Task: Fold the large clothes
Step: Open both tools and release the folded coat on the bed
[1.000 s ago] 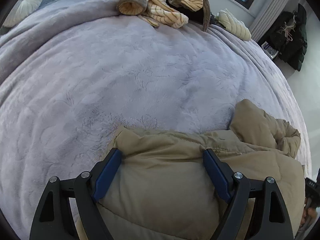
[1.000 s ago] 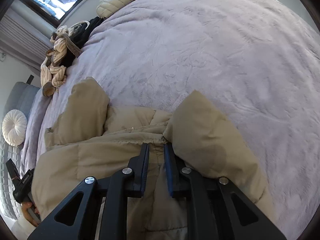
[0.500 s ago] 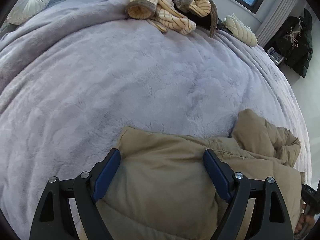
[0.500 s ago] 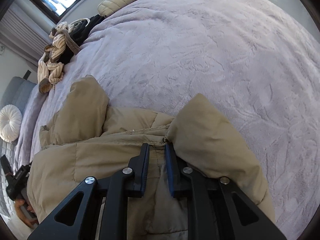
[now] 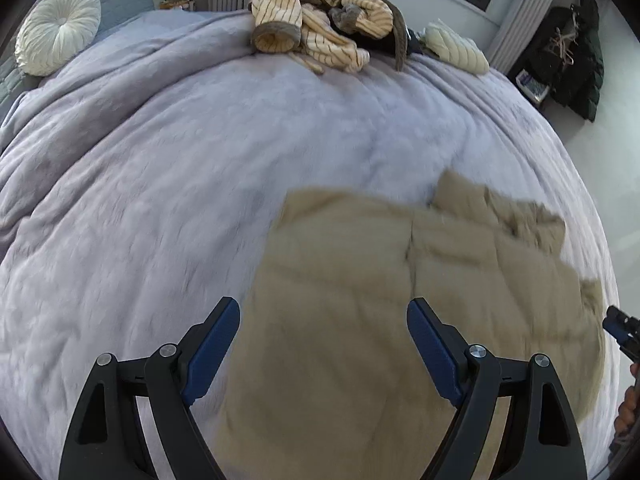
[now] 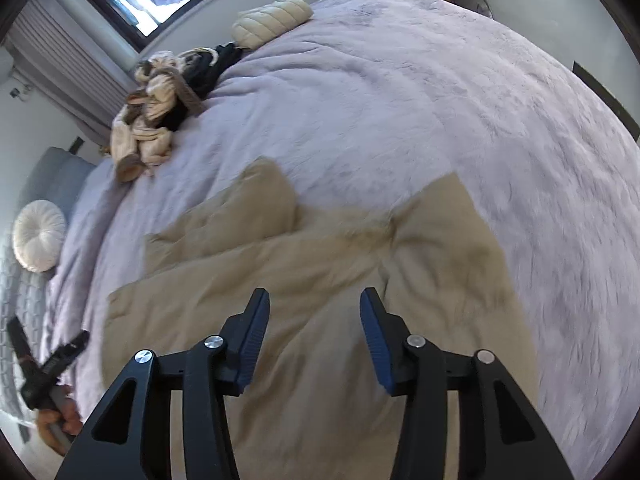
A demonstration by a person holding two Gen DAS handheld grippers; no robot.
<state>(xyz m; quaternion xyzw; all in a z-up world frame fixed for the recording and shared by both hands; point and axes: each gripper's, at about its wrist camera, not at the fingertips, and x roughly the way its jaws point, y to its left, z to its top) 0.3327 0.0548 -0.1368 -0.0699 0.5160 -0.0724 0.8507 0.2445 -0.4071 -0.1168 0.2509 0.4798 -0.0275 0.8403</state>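
Note:
A tan puffer jacket (image 5: pixel 384 288) lies flat on the lilac bed cover (image 5: pixel 200 152), with two sleeves pointing away from me. It also shows in the right wrist view (image 6: pixel 312 280). My left gripper (image 5: pixel 323 324) is open and empty, raised above the jacket's near left part. My right gripper (image 6: pixel 314 320) is open and empty, raised above the jacket's middle. The left gripper (image 6: pixel 76 344) shows at the far left of the right wrist view, and the right gripper (image 5: pixel 618 322) at the right edge of the left wrist view.
A heap of striped cream and brown clothes (image 5: pixel 324 32) lies at the far side of the bed, with a cream quilted garment (image 5: pixel 456 50) beside it. A round white cushion (image 5: pixel 58 34) sits at the far left. Dark clothes (image 5: pixel 576 48) hang at the right wall.
My right gripper has opened and let go of the jacket. Both grippers have lifted and pulled back from it, and the jacket now lies spread on the bed.

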